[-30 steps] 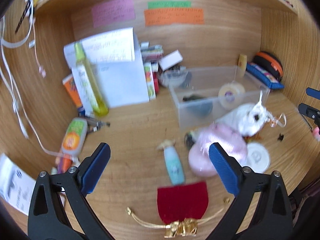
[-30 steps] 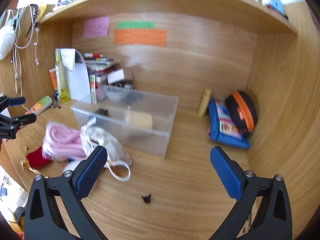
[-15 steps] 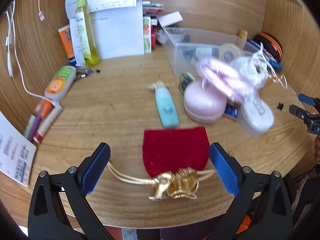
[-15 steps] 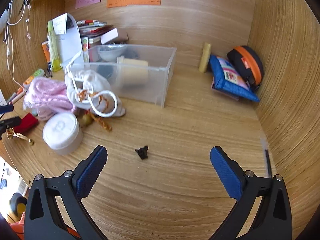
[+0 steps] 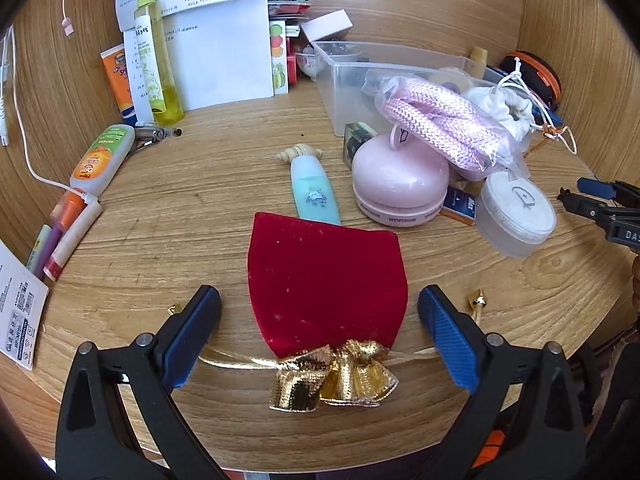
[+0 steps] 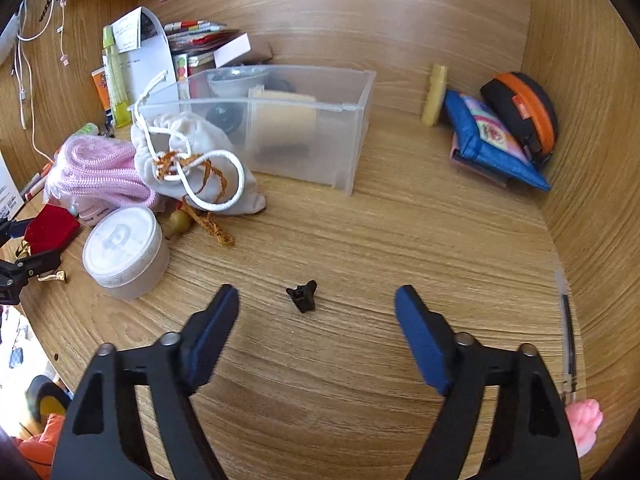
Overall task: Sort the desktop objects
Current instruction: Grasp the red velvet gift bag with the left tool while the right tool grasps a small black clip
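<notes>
So I'm at the pick-up stage of the desk sort, both hands lined up on their first targets. Using the clear plastic bin [image 6: 304, 128] as my landmark: the red velvet pouch [image 5: 326, 280] lies flat well in front of it, near the desk's front edge, gold-trimmed mouth toward me. My left gripper [image 5: 320, 320] sits low right over it, jaws spread wide, one blue pad on each side of the pouch and neither touching the fabric.

The right gripper [image 6: 316, 312] is aimed at a tiny black clip [image 6: 303, 295] lying alone on bare wood, in front of the bin's right half and well apart from it. Those jaws are closing right now, the clip is just ahead of the gap, nothing pinched yet.

My guess at what's next: nudge the right hand forward so the clip is really between the pads before they meet, since it's small and could easily skitter. The left needs to drop a touch and squeeze the pouch body, not the slippery cord.

Both grippers tilt steeply down toward the desk, fingers roughly level side to side.
</notes>
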Action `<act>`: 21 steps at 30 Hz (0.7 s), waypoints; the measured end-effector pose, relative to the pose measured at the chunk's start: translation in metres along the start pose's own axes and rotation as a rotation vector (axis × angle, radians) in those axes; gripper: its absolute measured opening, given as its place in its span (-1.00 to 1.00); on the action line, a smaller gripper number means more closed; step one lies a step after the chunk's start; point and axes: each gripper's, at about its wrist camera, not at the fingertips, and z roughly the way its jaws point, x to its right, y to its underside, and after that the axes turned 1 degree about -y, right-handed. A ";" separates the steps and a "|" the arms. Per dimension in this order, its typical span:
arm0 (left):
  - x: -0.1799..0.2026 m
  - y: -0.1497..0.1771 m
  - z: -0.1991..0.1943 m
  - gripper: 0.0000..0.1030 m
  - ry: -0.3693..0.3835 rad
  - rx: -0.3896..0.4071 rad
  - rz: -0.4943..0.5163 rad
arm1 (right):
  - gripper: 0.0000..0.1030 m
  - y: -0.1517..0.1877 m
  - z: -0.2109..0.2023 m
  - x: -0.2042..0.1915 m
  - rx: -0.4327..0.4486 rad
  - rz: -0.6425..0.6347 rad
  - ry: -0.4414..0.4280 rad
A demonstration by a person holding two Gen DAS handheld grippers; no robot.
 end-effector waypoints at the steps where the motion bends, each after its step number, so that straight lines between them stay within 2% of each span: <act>1: 0.000 0.001 0.000 0.95 -0.001 0.008 0.000 | 0.29 0.000 0.002 0.000 -0.008 0.000 -0.002; 6: -0.010 0.001 0.000 0.70 -0.020 0.053 -0.030 | -0.04 -0.003 0.008 0.000 -0.027 -0.009 -0.019; 10: -0.013 0.000 -0.001 0.49 -0.023 0.063 -0.028 | -0.17 -0.004 0.011 -0.001 -0.038 -0.015 -0.027; 13: -0.014 0.000 0.000 0.34 -0.026 0.068 -0.034 | -0.35 -0.004 0.012 -0.002 -0.038 -0.024 -0.037; 14: -0.015 0.000 0.001 0.23 -0.034 0.075 -0.043 | -0.41 -0.004 0.011 -0.004 -0.038 -0.028 -0.037; 19: -0.017 0.001 0.004 0.10 -0.055 0.101 -0.056 | -0.63 -0.003 0.010 -0.009 -0.034 -0.049 -0.050; 20: -0.018 0.001 0.004 0.03 -0.053 0.102 -0.057 | -0.72 -0.003 0.010 -0.010 -0.034 -0.052 -0.049; 21: -0.018 0.001 0.004 -0.02 -0.058 0.102 -0.057 | -0.72 -0.002 0.009 -0.012 -0.032 -0.056 -0.046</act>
